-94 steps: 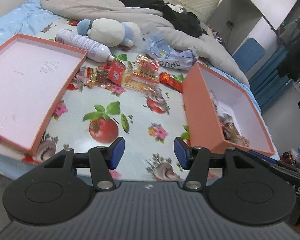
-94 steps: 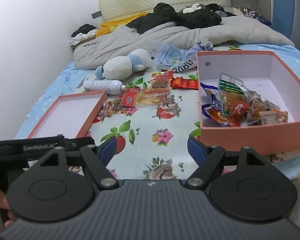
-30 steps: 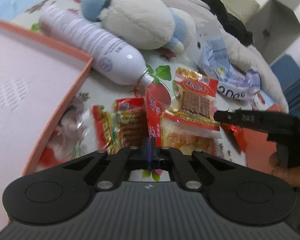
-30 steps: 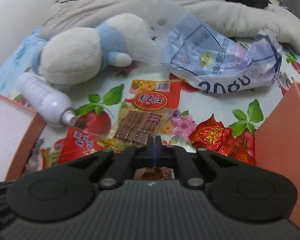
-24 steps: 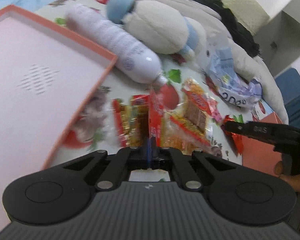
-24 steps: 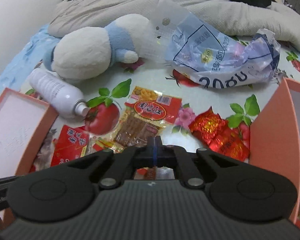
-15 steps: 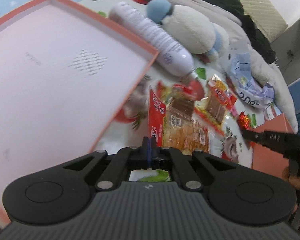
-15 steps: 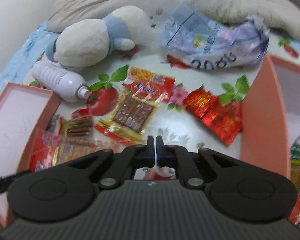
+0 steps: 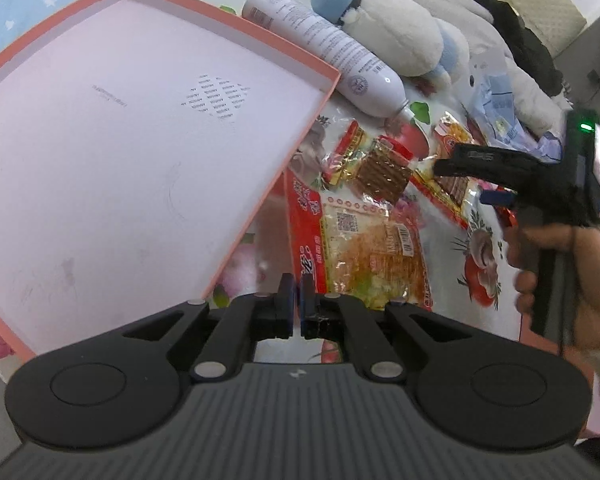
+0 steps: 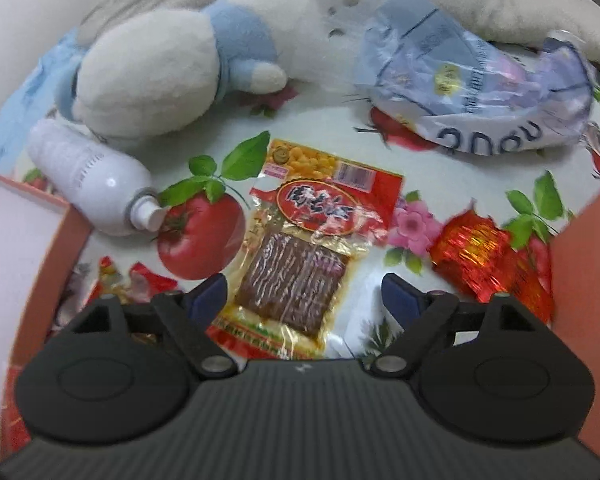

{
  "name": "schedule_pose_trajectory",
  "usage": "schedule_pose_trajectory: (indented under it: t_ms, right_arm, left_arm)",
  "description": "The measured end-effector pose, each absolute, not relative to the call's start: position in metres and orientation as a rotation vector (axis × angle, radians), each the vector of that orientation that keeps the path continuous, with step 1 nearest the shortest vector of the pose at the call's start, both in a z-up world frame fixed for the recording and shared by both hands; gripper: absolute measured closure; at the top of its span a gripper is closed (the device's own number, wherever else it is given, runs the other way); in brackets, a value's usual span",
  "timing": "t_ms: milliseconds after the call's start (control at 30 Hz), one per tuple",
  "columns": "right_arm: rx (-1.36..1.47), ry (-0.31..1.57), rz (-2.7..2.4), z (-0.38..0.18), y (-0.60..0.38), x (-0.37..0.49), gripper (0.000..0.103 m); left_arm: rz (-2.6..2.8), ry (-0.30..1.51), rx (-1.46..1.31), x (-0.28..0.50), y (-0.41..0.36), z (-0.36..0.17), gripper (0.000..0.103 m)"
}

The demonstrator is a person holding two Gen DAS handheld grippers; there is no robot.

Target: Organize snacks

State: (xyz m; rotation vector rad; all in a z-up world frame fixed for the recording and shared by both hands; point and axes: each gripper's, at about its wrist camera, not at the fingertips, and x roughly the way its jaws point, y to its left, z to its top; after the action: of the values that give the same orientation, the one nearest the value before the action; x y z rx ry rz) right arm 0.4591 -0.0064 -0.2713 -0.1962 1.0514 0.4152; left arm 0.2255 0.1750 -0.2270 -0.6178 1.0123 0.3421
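Snack packet (image 10: 300, 256) lies flat on the bed between the right claw (image 10: 304, 294)'s wide-open, empty fingers, long axis pointing away, red label at the far end. The left claw (image 9: 296, 294) is nearly closed; whether it grips anything I cannot tell.

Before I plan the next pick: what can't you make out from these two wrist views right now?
- Left gripper: fingers nearly together beside the red-and-clear snack packet; whether they pinch its edge is unclear.
- Deep orange box: right wrist view shows one wall only, contents cut off by the frame edge.
- Snacks by the orange lid: blurred and partly behind the right gripper body.
- Print on the dark jerky packet: too blurred to read.
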Motion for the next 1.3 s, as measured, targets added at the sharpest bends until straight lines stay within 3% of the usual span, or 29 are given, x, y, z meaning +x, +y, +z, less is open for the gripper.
schedule_pose_trajectory:
  t_ms: [133, 167, 200, 267, 633, 900, 933, 1000, 1033, 1233, 1267, 1300]
  right_arm:
    - [-0.296, 0.985, 0.462, -0.277, 0.002, 0.453, 0.017]
    - [-0.287, 0.988, 0.471, -0.277, 0.002, 0.453, 0.019]
    - [-0.282, 0.988, 0.482, -0.276, 0.002, 0.452, 0.026]
    - [-0.314, 0.967, 0.497, -0.273, 0.006, 0.447, 0.036]
    - [-0.278, 1.003, 0.504, -0.270, -0.009, 0.442, 0.038]
    - [-0.256, 1.043, 0.503, -0.262, -0.036, 0.426, 0.039]
    - [-0.253, 1.043, 0.500, -0.261, -0.039, 0.424, 0.043]
    - [-0.236, 1.039, 0.488, -0.257, -0.046, 0.422, 0.068]
    - [-0.221, 1.044, 0.485, -0.255, -0.050, 0.422, 0.069]
    - [-0.102, 1.055, 0.467, -0.257, -0.070, 0.422, 0.068]
    - [-0.096, 1.051, 0.457, -0.257, -0.071, 0.422, 0.065]
    - [-0.097, 1.044, 0.447, -0.258, -0.069, 0.422, 0.053]
  left_arm:
    - [0.342, 1.028, -0.605, 0.225, 0.175, -0.226, 0.089]
    - [0.338, 1.026, -0.602, 0.226, 0.175, -0.225, 0.079]
    - [0.338, 1.023, -0.596, 0.226, 0.175, -0.224, 0.063]
    - [0.349, 1.015, -0.577, 0.224, 0.175, -0.220, 0.046]
    - [0.222, 0.949, -0.484, 0.260, 0.154, -0.208, 0.039]
    - [0.098, 0.950, -0.354, 0.297, 0.123, -0.233, 0.012]
    - [0.089, 0.960, -0.328, 0.303, 0.119, -0.238, 0.012]
    - [0.069, 0.976, -0.270, 0.312, 0.112, -0.248, 0.011]
    - [0.058, 0.990, -0.238, 0.316, 0.107, -0.254, 0.011]
    - [0.045, 1.002, -0.080, 0.313, 0.086, -0.282, 0.012]
    - [0.047, 0.995, -0.064, 0.311, 0.084, -0.285, 0.013]
    - [0.049, 0.993, -0.063, 0.310, 0.083, -0.285, 0.014]
